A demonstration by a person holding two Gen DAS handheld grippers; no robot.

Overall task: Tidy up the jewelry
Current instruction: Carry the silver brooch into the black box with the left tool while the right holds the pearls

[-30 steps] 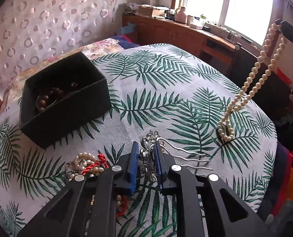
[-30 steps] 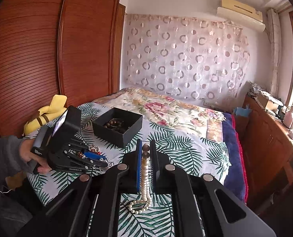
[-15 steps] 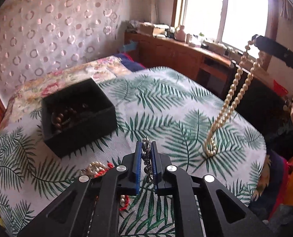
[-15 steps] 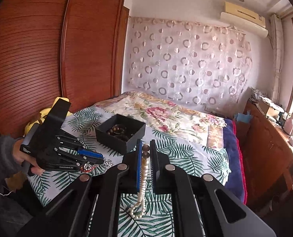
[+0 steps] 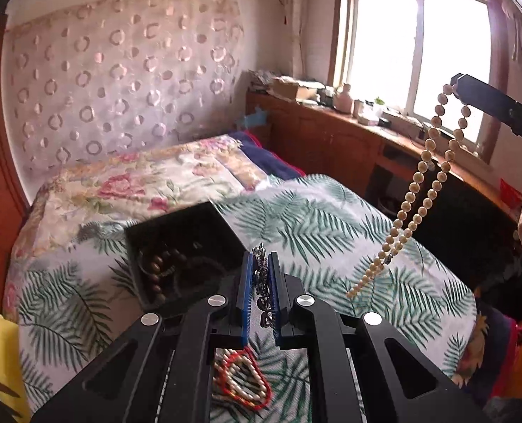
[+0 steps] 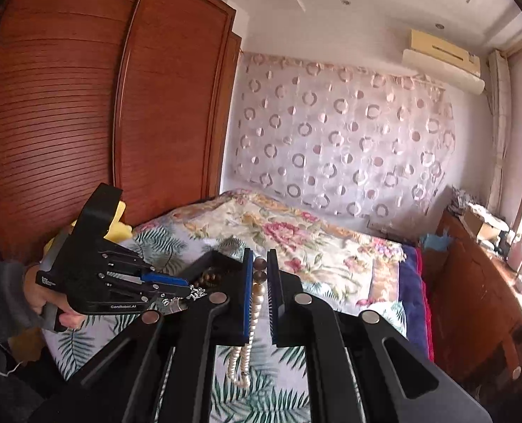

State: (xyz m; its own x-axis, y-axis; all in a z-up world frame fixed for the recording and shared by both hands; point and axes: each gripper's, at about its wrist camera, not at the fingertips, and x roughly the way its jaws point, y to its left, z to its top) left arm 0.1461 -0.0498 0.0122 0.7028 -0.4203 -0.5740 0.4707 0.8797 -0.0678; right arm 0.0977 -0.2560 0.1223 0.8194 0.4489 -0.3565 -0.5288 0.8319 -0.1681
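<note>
My left gripper (image 5: 260, 264) is shut on a silver hairpin ornament (image 5: 261, 283), held in the air just right of the black jewelry box (image 5: 180, 246), which holds brown beads (image 5: 155, 271). My right gripper (image 6: 260, 264) is shut on a long pearl necklace (image 6: 252, 317) that hangs free above the leaf-print cloth (image 5: 331, 225). The necklace also shows in the left wrist view (image 5: 416, 194), dangling from the right gripper (image 5: 453, 86). The left gripper shows in the right wrist view (image 6: 190, 290) beside the box (image 6: 211, 264).
A pearl bracelet with red cord (image 5: 241, 377) lies on the cloth below my left gripper. A floral bedspread (image 5: 137, 183) lies behind the box. A wooden desk (image 5: 349, 130) runs under the window. A wardrobe (image 6: 85, 123) stands at the left.
Both grippers have risen. The hairpin ornament has left the cloth, and the pearl necklace now hangs fully clear of it. The left gripper has come closer to the black box.
</note>
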